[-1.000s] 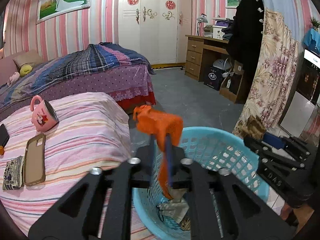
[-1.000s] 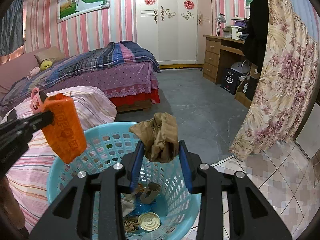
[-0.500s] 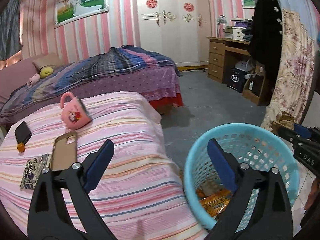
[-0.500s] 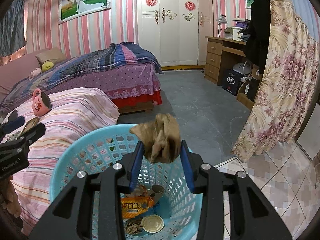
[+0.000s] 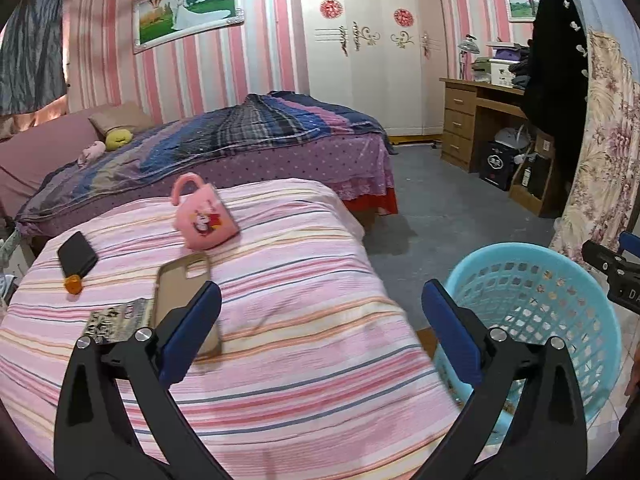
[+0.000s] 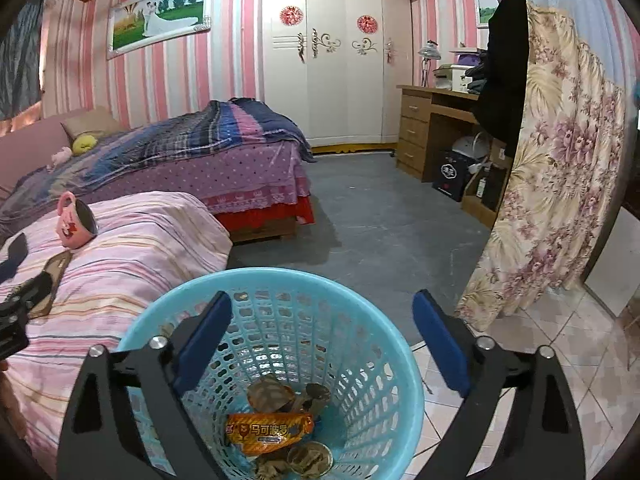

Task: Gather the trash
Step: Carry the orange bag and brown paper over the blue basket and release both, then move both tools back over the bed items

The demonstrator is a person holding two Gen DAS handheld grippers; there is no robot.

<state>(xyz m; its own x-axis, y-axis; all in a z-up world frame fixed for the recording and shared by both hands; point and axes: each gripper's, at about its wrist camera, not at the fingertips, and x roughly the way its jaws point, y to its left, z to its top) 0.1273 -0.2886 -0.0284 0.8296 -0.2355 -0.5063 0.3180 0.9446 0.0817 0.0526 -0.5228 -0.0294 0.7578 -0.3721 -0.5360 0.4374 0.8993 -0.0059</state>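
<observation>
Both grippers' fingers are opening, nothing between them; right gripper (image 6: pixel 322 340) should clear the basket (image 6: pixel 384 328) rim before reaching again

On the striped bed (image 5: pixel 304 304): one pink mug (image 5: pixel 204 218), one phone case (image 5: pixel 182 280), one black phone (image 5: pixel 77 253). Beside it: one blue basket (image 6: pixel 372 320) holding one orange wrapper (image 6: pixel 268 432).

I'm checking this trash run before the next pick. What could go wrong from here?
The pink mug lies on its side near the bed's rounded edge; a nudge might roll it off. The open left gripper faces a phone case and black phone, which could be mistaken for trash. The basket, beside the bed, might tip if bumped.
</observation>
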